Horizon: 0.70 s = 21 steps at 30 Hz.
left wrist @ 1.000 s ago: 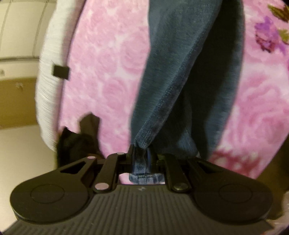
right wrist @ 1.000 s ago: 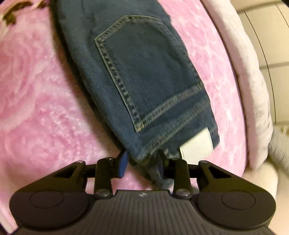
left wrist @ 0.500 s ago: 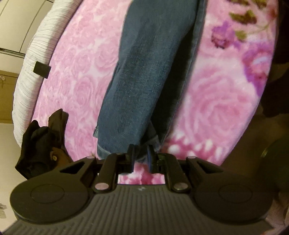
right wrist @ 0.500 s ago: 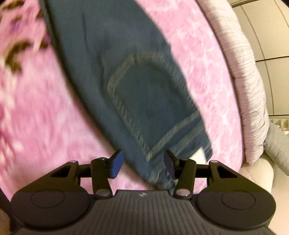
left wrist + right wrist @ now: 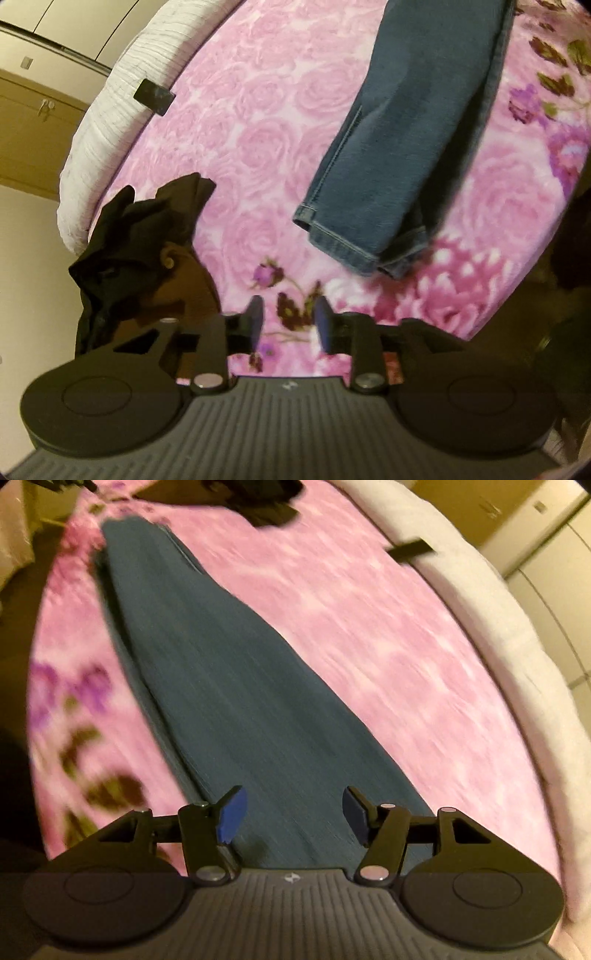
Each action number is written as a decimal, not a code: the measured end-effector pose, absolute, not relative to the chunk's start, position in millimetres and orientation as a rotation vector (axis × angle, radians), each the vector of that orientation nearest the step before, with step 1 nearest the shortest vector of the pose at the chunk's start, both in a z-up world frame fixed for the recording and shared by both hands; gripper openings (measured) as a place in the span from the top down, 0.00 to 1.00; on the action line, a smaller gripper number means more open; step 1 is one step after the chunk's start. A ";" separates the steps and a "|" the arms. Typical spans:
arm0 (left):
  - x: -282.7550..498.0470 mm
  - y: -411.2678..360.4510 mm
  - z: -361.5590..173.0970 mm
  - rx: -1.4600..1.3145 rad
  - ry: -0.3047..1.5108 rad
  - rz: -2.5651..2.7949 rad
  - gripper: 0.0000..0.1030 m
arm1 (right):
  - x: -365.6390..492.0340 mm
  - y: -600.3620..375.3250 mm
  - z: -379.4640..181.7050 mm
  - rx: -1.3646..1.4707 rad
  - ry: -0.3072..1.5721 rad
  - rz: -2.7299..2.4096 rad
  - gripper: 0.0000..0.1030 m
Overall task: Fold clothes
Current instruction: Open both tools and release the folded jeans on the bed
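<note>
Currently the left gripper [image 5: 287,325] sits released, jaws just opened, nothing between them, over the pink rose-print fleece blanket [image 5: 258,140]. Crumpled black garment [image 5: 147,236] lies ahead-left of it at the blanket edge; the folded dark-blue denim jeans [image 5: 406,140] lie flat ahead-right, hem end nearest, apart from the fingers. Right gripper [image 5: 291,814] is also released, jaws just widened, hovering above the jeans [image 5: 236,701], which run away ahead-left; view is motion-blurred. White ribbed bedding [image 5: 517,657] borders its right.
</note>
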<state>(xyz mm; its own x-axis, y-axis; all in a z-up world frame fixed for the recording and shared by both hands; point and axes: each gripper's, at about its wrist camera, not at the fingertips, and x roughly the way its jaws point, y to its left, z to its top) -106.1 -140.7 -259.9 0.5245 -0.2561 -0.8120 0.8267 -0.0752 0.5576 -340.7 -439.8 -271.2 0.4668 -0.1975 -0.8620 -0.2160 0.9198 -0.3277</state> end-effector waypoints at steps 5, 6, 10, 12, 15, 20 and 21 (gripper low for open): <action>-79.8 -144.3 -253.5 1.381 0.523 -1.101 0.56 | -299.8 -406.4 -254.1 -0.129 1.080 -0.004 0.42; -69.9 -144.1 -254.3 1.383 0.512 -1.128 0.50 | -292.0 -398.3 -248.7 -0.062 1.080 -0.016 0.41; -12.7 -152.0 -266.5 1.342 0.505 -1.256 0.34 | -255.8 -361.4 -247.1 0.159 1.083 -0.099 0.40; 20.5 -158.3 -277.8 1.280 0.525 -1.330 0.33 | -235.8 -335.6 -251.4 0.252 1.098 -0.157 0.39; 64.1 -165.6 -288.0 1.219 0.537 -1.417 0.22 | -210.0 -301.8 -261.9 0.486 1.101 -0.284 0.38; 113.6 -158.8 -279.9 1.152 0.564 -1.501 0.02 | -174.2 -254.3 -294.6 1.053 0.942 -0.457 0.38; 118.6 -156.5 -279.1 1.147 0.573 -1.516 0.01 | -168.8 -245.2 -301.1 1.140 0.897 -0.484 0.38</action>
